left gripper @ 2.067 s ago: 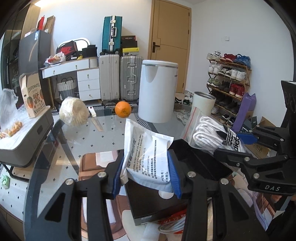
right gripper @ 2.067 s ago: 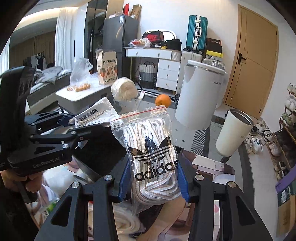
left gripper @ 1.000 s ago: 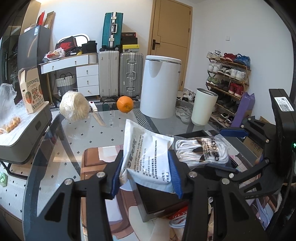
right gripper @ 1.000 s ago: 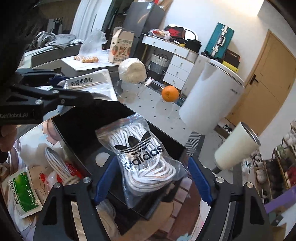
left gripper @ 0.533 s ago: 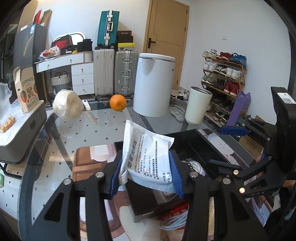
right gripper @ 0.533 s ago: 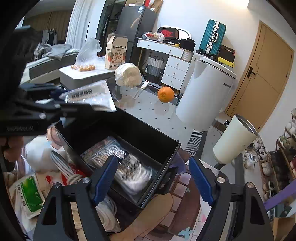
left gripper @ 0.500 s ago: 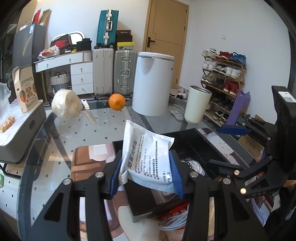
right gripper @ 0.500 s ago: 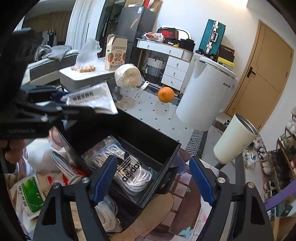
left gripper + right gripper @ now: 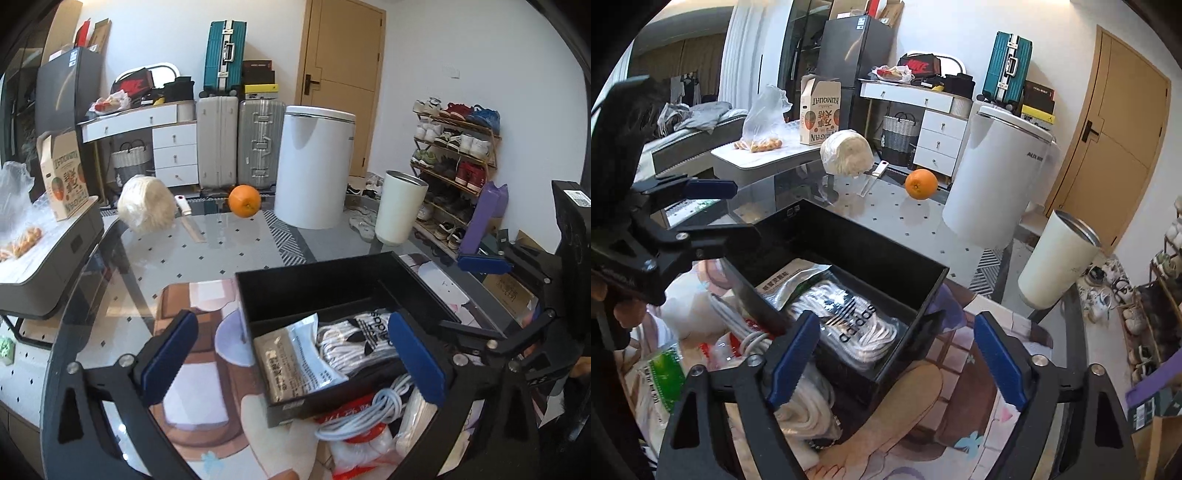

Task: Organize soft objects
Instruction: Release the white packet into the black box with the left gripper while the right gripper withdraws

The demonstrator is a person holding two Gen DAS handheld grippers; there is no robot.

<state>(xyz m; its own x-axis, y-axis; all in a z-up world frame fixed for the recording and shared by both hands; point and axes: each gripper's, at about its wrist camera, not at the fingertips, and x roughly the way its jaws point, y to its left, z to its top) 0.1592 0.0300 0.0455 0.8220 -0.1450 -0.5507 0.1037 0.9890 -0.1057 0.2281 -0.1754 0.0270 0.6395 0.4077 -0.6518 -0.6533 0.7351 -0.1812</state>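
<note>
A black box (image 9: pixel 314 291) (image 9: pixel 849 243) sits on a patterned mat. Inside lie a white printed pouch (image 9: pixel 295 358) (image 9: pixel 790 277) and a clear bag of white adidas socks (image 9: pixel 362 339) (image 9: pixel 849 325). My left gripper (image 9: pixel 291 362) is open and empty above the box's near edge. My right gripper (image 9: pixel 897 358) is open and empty over the box's near corner. More soft packets (image 9: pixel 362 421) (image 9: pixel 661 373) and white cords lie beside the box.
On the glass table stand an orange (image 9: pixel 243 201) (image 9: pixel 921 183), a cabbage (image 9: pixel 146 214) (image 9: pixel 846 151), a knife (image 9: pixel 188 218) and a white tumbler (image 9: pixel 399 212) (image 9: pixel 1056 258). A white bin (image 9: pixel 314 166) stands behind; a shoe rack (image 9: pixel 454 155) is to the right.
My left gripper has opened and dropped the white pouch into the box next to the socks. My right gripper stays open above the box.
</note>
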